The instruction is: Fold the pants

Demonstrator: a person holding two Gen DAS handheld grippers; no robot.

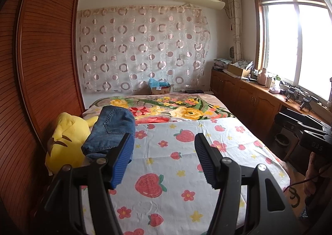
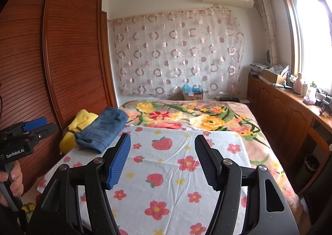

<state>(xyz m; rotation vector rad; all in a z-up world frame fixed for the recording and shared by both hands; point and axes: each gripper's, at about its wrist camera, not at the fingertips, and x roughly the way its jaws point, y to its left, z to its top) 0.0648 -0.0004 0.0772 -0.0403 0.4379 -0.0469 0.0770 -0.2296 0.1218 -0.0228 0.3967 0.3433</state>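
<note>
You hold both grippers level and forward, neither touching anything. Your left gripper stands with its jaws spread wide, the blue ribbed pads facing each other across an empty gap. Your right gripper matches it, jaws parted just as far, nothing between its pads. From the right wrist view, your left hand shows at the frame's left edge, fingers curled around the grey handle (its black body sits just above your knuckles). Both tools sit side by side at about the same height.
</note>
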